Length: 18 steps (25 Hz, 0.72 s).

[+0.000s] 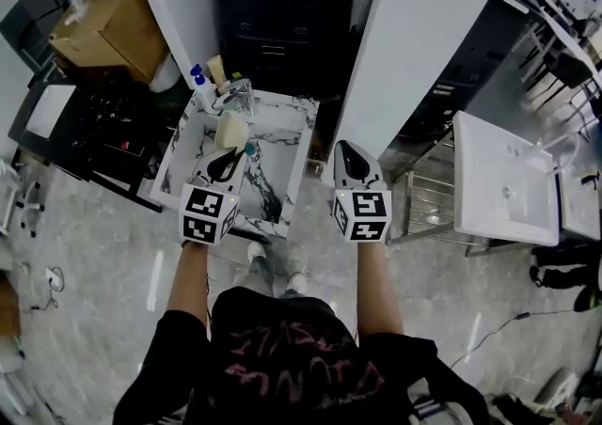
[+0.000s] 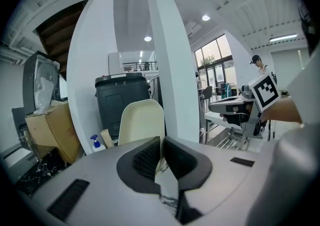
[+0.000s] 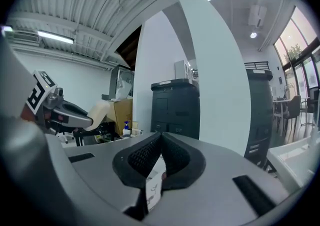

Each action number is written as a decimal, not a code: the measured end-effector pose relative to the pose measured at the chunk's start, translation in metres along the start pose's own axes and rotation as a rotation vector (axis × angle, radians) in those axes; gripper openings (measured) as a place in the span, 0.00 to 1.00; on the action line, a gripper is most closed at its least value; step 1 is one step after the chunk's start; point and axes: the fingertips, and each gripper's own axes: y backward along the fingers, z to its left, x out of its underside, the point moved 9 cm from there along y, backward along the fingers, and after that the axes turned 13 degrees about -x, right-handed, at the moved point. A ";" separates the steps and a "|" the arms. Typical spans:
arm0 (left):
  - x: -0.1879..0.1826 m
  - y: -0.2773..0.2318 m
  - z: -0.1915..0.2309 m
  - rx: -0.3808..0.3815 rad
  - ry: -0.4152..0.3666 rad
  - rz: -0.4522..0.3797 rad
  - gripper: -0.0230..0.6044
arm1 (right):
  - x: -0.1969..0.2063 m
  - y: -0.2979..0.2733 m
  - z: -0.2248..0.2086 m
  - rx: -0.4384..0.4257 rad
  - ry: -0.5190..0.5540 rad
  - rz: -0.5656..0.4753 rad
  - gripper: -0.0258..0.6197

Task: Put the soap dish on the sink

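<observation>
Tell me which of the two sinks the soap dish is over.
The black-veined marble sink, under the left gripper holding the soap dish. The plain white sink stands apart at right.

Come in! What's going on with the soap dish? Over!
Left hand-held gripper shut on soap dish, above the sink. Right hand-held gripper shut, empty, beside it. Tap and bottle at sink's back.

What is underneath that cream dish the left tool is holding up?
The marbled sink lies below the soap dish, gripped at its edge by the left gripper. The patch of basin straight beneath them is covered from view.
</observation>
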 end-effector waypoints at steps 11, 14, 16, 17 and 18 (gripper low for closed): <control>0.002 -0.062 0.018 0.064 0.022 0.003 0.09 | 0.004 -0.042 -0.018 0.044 0.014 0.000 0.06; 0.005 -0.079 0.025 0.078 0.028 0.012 0.09 | 0.006 -0.057 -0.022 0.046 0.016 0.016 0.06; 0.006 -0.090 0.027 0.087 0.021 0.020 0.09 | 0.008 -0.066 -0.025 0.051 0.022 0.030 0.06; 0.007 -0.095 0.028 0.091 0.018 0.026 0.09 | 0.009 -0.070 -0.027 0.053 0.021 0.037 0.06; 0.008 -0.101 0.028 0.097 0.016 0.032 0.09 | 0.011 -0.074 -0.028 0.054 0.018 0.042 0.06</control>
